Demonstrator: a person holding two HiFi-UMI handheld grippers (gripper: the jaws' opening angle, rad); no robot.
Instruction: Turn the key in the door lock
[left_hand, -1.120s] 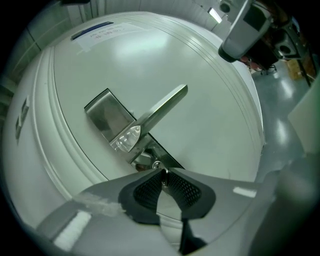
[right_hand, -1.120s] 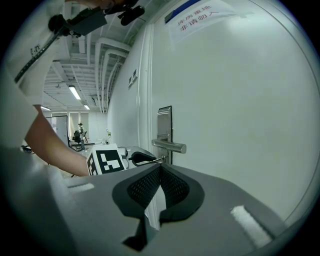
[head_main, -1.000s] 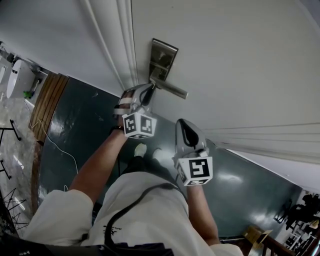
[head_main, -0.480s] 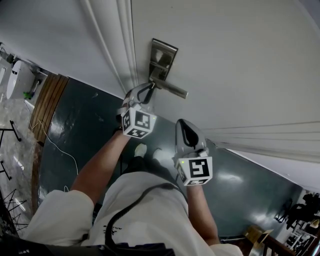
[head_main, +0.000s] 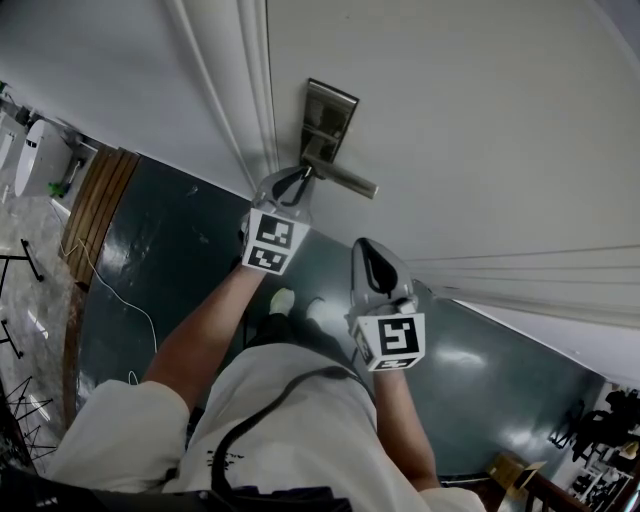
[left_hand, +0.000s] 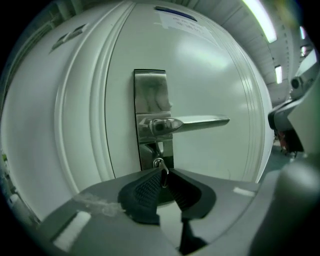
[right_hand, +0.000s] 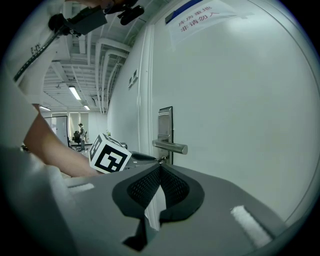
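The key (left_hand: 160, 165) is a small metal bit with a wire ring, sitting in the brushed steel lock plate (left_hand: 150, 95) just under the flat lever (left_hand: 200, 122), on a smooth white panelled door (left_hand: 215, 70). The left tool (left_hand: 163, 176) pinches the key between its ribbed black pads (left_hand: 145, 192). The right tool (right_hand: 160, 168) is pressed together on nothing, well apart from the door.

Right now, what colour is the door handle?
Silvery brushed metal; the door handle shows best in the left gripper view.
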